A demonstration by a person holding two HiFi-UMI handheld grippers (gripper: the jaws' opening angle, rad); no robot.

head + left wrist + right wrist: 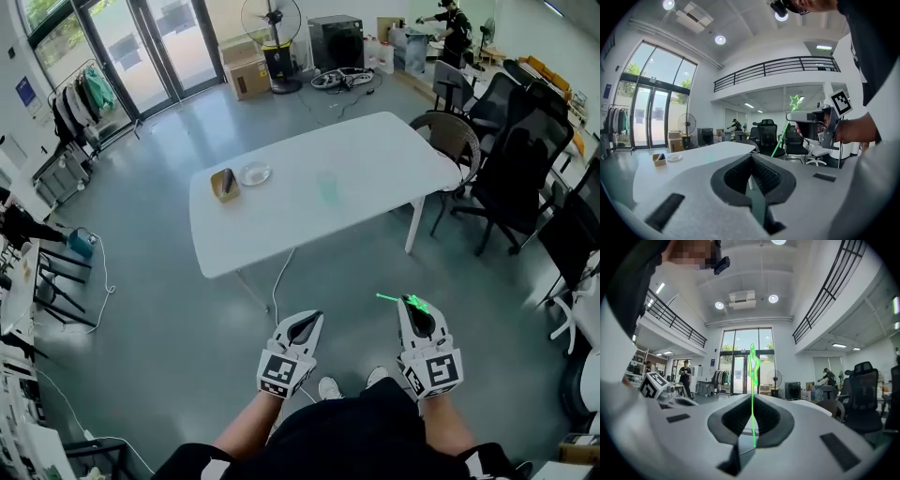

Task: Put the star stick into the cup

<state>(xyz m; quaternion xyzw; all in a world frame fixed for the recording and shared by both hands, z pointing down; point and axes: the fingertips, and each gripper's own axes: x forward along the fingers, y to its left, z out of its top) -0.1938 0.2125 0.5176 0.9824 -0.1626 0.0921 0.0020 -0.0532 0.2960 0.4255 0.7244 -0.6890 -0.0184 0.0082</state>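
Head view: the person stands well back from the bench (375, 150), where the cup (327, 188) waits with nothing in it. The right claw (415, 314) carries the green stick (392, 299); the left claw (305, 323) is alongside.

Left gripper view: the left claw (751, 161) is pressed together on nothing. The stick (780, 140) slants up from the right claw, star on top.

Right gripper view: the right claw (752, 404) pinches the stick (753, 380) low on its shaft, upright.

Judged from this, the pickup is done. The approach to the bench and the drop into the cup are left.
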